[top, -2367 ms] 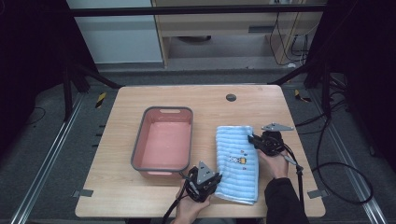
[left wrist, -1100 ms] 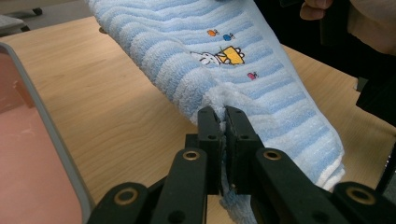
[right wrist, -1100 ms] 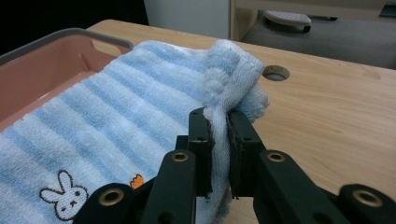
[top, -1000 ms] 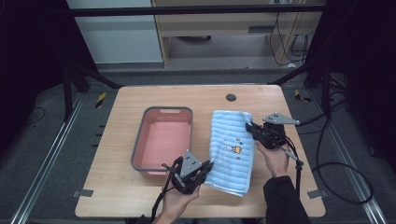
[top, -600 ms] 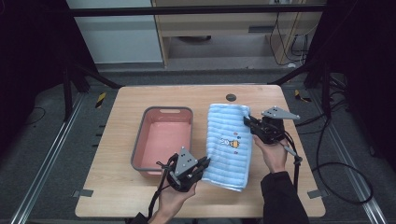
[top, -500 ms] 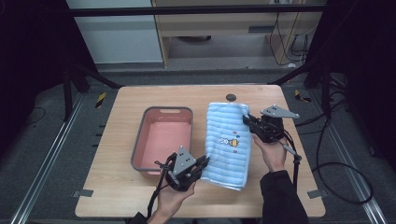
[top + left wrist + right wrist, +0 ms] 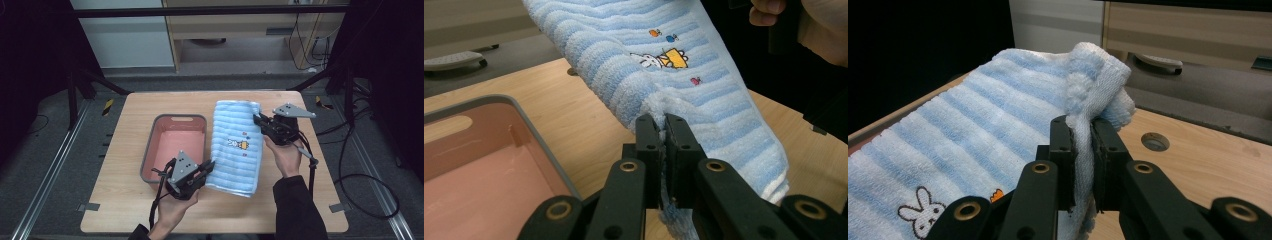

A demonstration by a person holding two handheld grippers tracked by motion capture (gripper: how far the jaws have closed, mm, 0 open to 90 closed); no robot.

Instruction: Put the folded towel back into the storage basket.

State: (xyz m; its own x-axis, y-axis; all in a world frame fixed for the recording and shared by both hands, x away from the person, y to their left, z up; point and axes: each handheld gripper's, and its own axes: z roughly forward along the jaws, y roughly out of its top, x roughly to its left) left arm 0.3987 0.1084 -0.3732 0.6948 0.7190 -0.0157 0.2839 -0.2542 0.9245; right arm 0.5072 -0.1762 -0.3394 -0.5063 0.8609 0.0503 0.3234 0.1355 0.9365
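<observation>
Presently, on the table: one towel in hand, lifted between two grippers.

Towel: light blue striped towel with a small rabbit motif, folded, held slung above the wooden table, to the right of the tray. Its far end is raised near the table's back edge; its near end hangs close to the front.

Left gripper: left gripper has its jaws pressed together on the towel's near left edge, cloth bunched between them, as the left gripper view shows plainly.

Right gripper: right gripper has its jaws clamped on the towel's far right edge; in the right gripper view a fold of terry stands up between them.

Tray: pink tray with a grey rim, nothing in it, just left of the towel; the left gripper sits at its near right corner.

Progress, as I judge it: both grips are secure and the towel is off the table. Left to do seems to be carrying it across and lowering it into the tray, then letting go; none of it lies in the tray yet.

Obstacles: the tray's right wall lies between towel and tray floor, so the cloth must clear it. The towel looks longer than the tray, so it may drape over the rim.

Surroundings: round hole in the tabletop behind the towel; cables trail over the grey floor on the right; cabinets stand beyond the table.
</observation>
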